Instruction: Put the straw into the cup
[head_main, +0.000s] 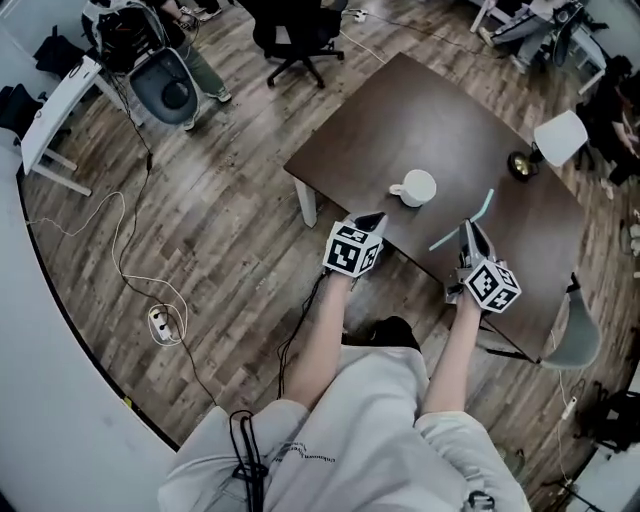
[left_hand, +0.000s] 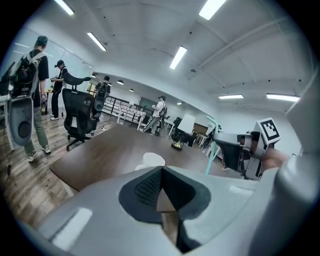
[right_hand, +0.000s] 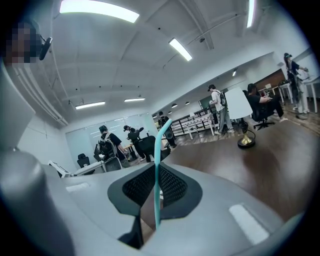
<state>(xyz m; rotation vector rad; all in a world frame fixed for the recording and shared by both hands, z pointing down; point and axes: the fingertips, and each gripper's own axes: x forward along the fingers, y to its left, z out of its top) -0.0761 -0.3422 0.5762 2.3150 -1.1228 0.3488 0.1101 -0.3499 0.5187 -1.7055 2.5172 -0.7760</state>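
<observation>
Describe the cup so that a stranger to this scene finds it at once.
Find the dark brown table. Near its front edge, beyond the left gripper, stands the cup: white, round, with a handle, unlike the thin teal straw nearby.

Readable text: none can be made out in any view.
Shirt print (head_main: 300, 452): too small to be read.

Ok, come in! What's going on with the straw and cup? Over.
Right gripper shut on straw. Left gripper shut, empty. Straw not in cup yet. Nothing in the way.
</observation>
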